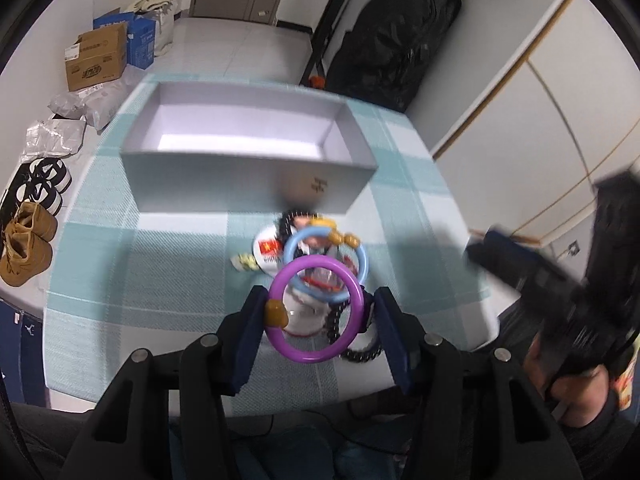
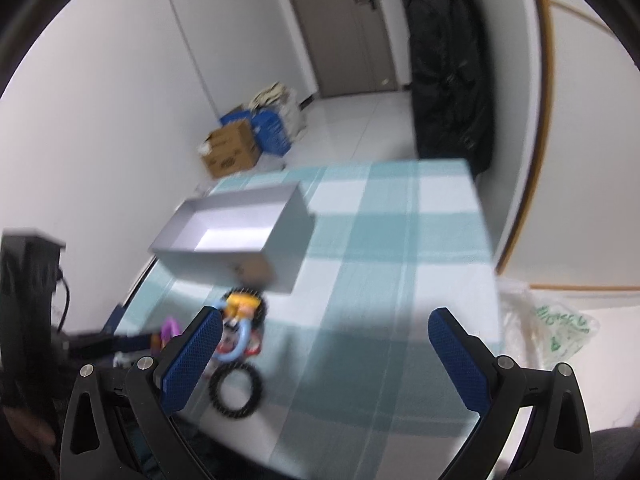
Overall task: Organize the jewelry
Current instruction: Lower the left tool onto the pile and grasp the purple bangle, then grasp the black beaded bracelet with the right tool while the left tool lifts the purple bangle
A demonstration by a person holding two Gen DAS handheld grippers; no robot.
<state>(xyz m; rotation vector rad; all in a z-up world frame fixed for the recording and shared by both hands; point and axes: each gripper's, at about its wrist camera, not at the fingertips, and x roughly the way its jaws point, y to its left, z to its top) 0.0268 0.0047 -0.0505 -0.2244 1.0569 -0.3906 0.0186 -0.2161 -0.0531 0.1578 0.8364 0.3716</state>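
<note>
My left gripper (image 1: 320, 316) is shut on a purple ring bracelet (image 1: 316, 312) with an amber bead, held just above the table. Under it lie a blue ring bracelet (image 1: 360, 258), a black beaded bracelet (image 1: 360, 354) and more trinkets on a white packet. The open grey box (image 1: 248, 160) stands behind the pile. In the right wrist view my right gripper (image 2: 324, 356) is open and empty above the checked cloth; the black beaded bracelet (image 2: 236, 388), blue ring (image 2: 240, 344) and the grey box (image 2: 240, 236) lie to its left.
The table has a teal and white checked cloth (image 2: 380, 280). Cardboard boxes (image 1: 96, 60) and shoes (image 1: 28, 248) are on the floor at left. A black bag (image 1: 396, 32) stands behind the table. A plastic bag (image 2: 552, 328) lies off the table's right edge.
</note>
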